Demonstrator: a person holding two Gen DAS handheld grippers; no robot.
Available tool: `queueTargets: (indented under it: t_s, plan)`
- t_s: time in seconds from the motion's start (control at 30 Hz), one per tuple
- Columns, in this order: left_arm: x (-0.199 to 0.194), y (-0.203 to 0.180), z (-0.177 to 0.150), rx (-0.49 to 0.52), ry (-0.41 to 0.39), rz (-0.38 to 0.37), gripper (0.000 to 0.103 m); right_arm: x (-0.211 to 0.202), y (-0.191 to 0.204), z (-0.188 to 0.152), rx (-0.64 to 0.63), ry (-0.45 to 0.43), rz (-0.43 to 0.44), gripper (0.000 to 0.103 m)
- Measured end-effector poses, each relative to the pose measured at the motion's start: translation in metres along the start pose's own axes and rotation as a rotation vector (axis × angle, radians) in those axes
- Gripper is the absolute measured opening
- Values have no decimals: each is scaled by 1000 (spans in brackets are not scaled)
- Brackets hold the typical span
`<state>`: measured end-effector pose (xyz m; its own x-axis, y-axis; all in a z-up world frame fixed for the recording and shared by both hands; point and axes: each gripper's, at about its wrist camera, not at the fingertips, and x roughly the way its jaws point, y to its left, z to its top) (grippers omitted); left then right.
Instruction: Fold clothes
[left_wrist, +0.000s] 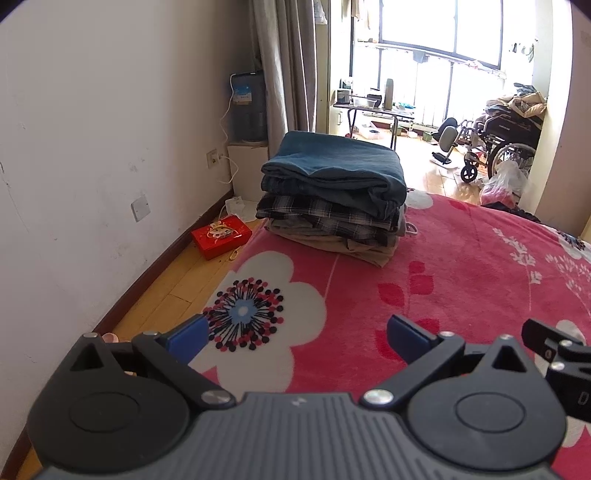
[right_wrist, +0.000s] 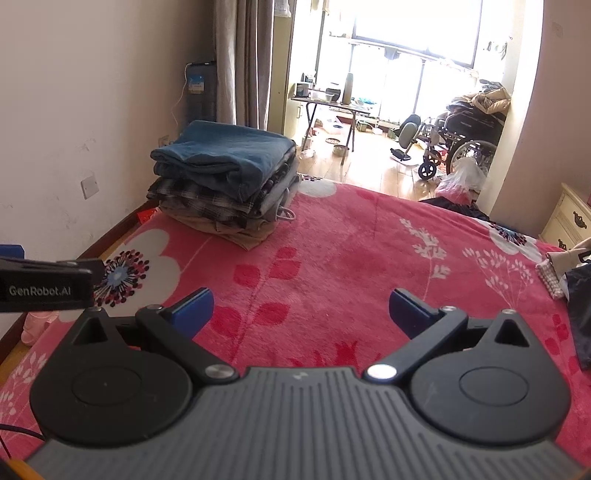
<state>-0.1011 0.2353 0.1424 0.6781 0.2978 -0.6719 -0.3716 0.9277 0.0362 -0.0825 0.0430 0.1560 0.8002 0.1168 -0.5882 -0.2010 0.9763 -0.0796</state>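
Red box: on the wooden floor at far left, beside the wall; printed pattern on the lid, no writing I can read.
Water bottle: far left by the curtain, with a blue label too small to read.
Left gripper: both blue pads spread wide over the pink floral blanket, holding nothing.
Folded stack: far left part of the bed; blue garment on top, plaid beneath it, grey and tan layers at the bottom, edges roughly squared.
Done so far: several pieces look folded and piled, as I judge from that stack.
Right gripper: jaws likewise wide apart and empty, hovering over bare blanket.
Writing: "GenRobot.AI" in white on the black arm at the left edge of the right wrist view.
Unfolded clothes: a loose heap of dark and pale fabric at the bed's right edge, well apart from both grippers.
Left to do: that heap probably needs folding next.
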Motion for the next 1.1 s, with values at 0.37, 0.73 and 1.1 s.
queueTargets:
  t_s: [0.37,0.73,1.1]
  plan:
    - [-2,2,0,27,-21,30,103,-2,3,1,8,2,0,102]
    - [-9,5,4,37,-47,36,103,-2,10,3,16,11,1,102]
    - [-16,7,4,45,-68,56,103,-5,17,3,16,17,18,102]
